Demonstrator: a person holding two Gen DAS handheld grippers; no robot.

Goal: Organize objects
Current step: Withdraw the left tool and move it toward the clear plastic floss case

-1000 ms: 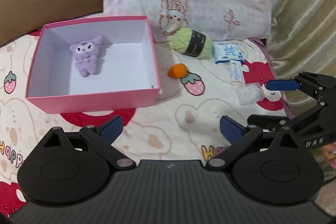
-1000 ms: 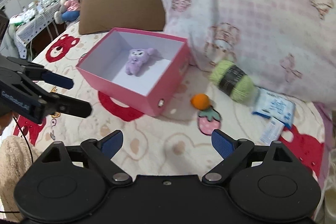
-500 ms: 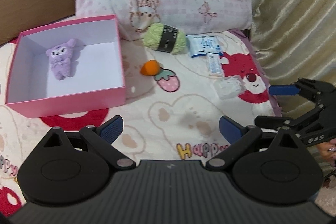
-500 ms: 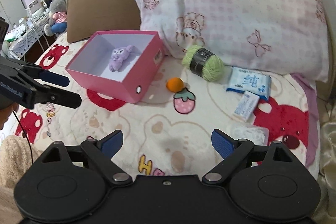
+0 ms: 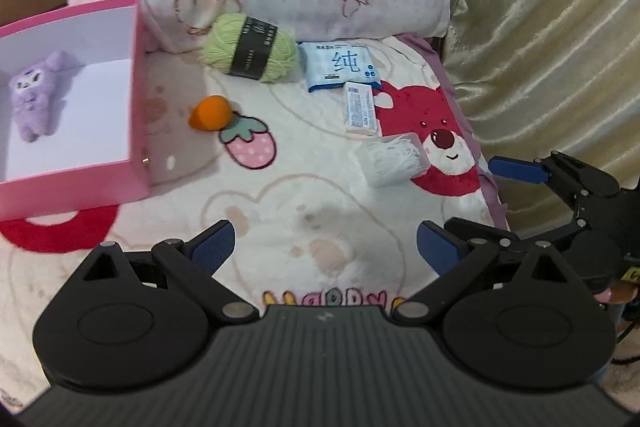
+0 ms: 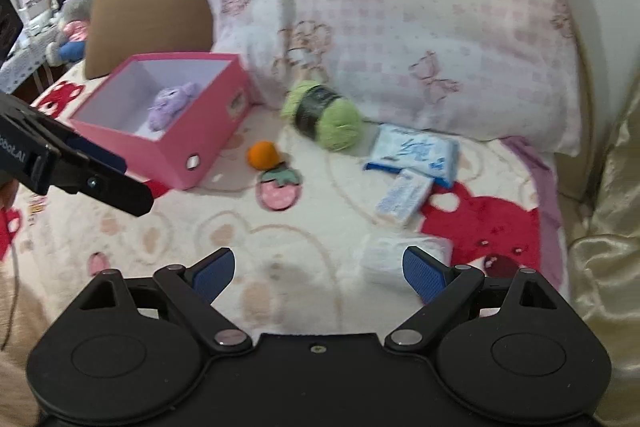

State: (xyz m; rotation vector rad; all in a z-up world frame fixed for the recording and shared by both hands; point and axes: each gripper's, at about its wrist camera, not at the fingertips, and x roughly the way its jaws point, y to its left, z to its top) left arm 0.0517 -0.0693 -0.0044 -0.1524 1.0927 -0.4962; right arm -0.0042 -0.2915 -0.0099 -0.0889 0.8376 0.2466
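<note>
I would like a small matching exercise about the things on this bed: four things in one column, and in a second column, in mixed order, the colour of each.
Things:
1. plush toy
2. ball of yarn
3. box
4. small round ball

Colours:
A. pink
B. orange
C. purple
D. light green

Pairs: 1-C, 2-D, 3-A, 4-B

Box cut off at left edge, left wrist view. Right wrist view blurred; wipes pack print unreadable. White packet partly behind fingertip.
</note>
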